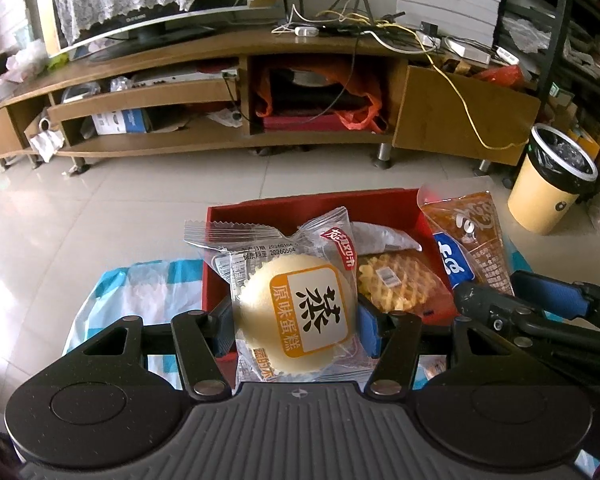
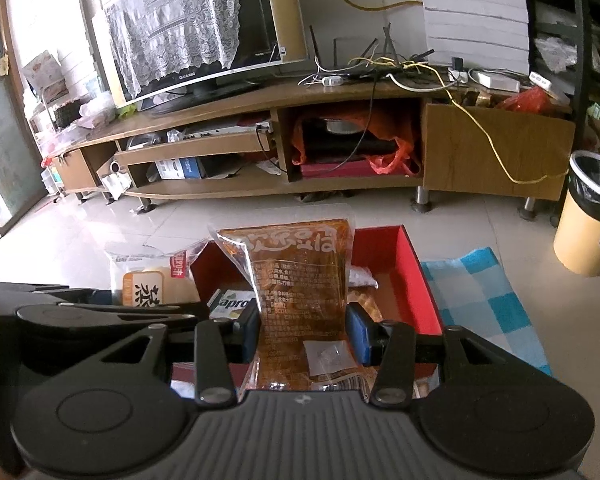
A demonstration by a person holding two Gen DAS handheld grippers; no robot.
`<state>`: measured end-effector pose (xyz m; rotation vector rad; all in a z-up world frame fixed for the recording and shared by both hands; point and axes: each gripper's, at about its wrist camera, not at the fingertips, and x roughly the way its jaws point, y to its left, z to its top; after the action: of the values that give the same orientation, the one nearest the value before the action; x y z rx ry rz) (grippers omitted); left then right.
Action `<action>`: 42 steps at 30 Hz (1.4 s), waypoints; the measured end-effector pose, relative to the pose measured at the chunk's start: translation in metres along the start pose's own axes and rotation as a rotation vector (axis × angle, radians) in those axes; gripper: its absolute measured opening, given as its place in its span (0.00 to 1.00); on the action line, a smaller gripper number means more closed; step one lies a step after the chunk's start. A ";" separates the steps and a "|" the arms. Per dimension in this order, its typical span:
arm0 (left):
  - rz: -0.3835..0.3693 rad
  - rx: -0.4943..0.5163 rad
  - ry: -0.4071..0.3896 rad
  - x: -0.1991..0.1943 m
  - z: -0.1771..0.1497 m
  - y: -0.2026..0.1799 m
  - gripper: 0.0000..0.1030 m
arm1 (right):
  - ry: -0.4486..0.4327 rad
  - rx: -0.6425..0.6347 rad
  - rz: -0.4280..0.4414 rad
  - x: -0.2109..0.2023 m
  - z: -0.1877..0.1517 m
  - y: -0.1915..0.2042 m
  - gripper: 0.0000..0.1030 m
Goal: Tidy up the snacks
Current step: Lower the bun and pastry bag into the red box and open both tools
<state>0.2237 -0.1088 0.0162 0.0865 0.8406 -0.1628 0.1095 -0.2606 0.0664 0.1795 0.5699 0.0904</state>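
Observation:
My left gripper (image 1: pixel 296 324) is shut on a wrapped round steamed cake (image 1: pixel 296 312) with an orange-framed label, held above the left end of the red box (image 1: pixel 300 208). The same cake (image 2: pixel 148 280) shows at the left of the right wrist view. My right gripper (image 2: pixel 304 332) is shut on a brown snack packet (image 2: pixel 300 280), upright over the red box (image 2: pixel 416 280); that packet (image 1: pixel 476 236) appears at the right of the left wrist view. Inside the box lie a wrapped waffle (image 1: pixel 396 280), a grey packet (image 1: pixel 380 236) and a green-and-white pack (image 2: pixel 230 304).
The box sits on a blue-and-white checked cloth (image 2: pixel 488 296) with pale floor tiles beyond. A long wooden TV stand (image 1: pixel 228 92) full of clutter crosses the back. A yellow bin (image 1: pixel 548 184) with a black liner stands on the floor at the right.

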 end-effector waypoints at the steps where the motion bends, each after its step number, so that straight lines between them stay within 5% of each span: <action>1: 0.000 -0.006 -0.002 0.001 0.002 0.001 0.63 | -0.002 0.000 -0.001 0.002 0.002 0.000 0.41; 23: 0.004 -0.048 -0.008 0.054 0.024 -0.002 0.62 | -0.041 0.045 0.007 0.057 0.024 -0.025 0.40; 42: 0.084 -0.019 0.035 0.107 0.017 0.003 0.63 | 0.037 0.040 -0.019 0.129 0.004 -0.028 0.41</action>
<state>0.3069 -0.1195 -0.0519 0.1067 0.8713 -0.0750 0.2210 -0.2715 -0.0037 0.2115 0.6100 0.0643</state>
